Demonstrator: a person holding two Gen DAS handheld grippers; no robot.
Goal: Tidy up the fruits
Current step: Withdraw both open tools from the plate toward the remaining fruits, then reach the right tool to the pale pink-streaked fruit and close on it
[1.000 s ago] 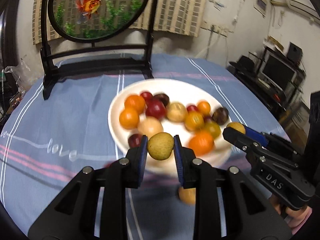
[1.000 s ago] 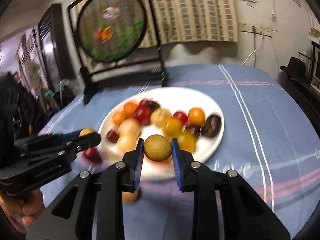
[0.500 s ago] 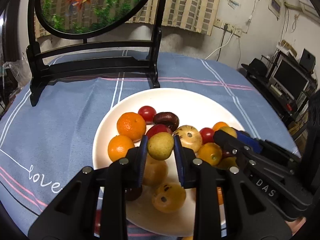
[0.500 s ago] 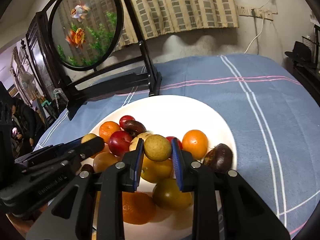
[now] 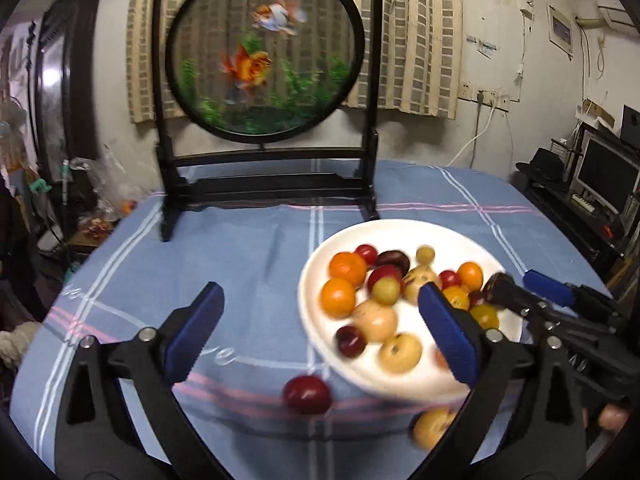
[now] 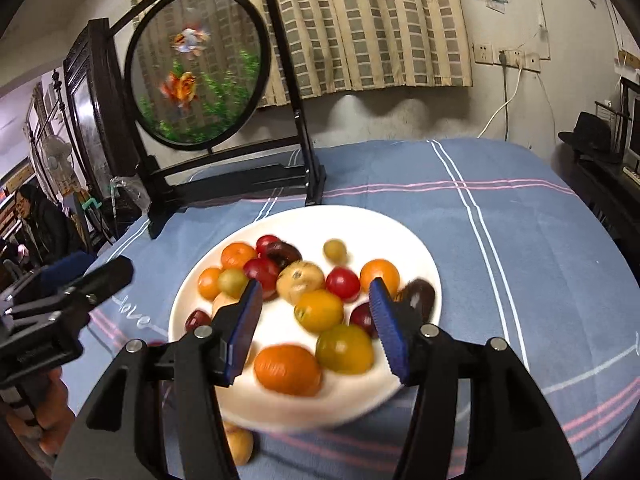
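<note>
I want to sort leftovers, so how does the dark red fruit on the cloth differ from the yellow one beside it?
The dark red fruit is smooth, glossy and in full view; the yellow fruit is paler, speckled and partly hidden behind a gripper finger. The yellow one lies nearer the white plate. Both are round and off the plate.

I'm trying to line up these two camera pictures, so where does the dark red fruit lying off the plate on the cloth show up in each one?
Left wrist view: dark red fruit lies low centre on the blue cloth, just left of the white plate.
Right wrist view: only a red sliver shows, by the plate's left rim, behind the gripper finger.
Shared landmark: the round goldfish screen.
</note>
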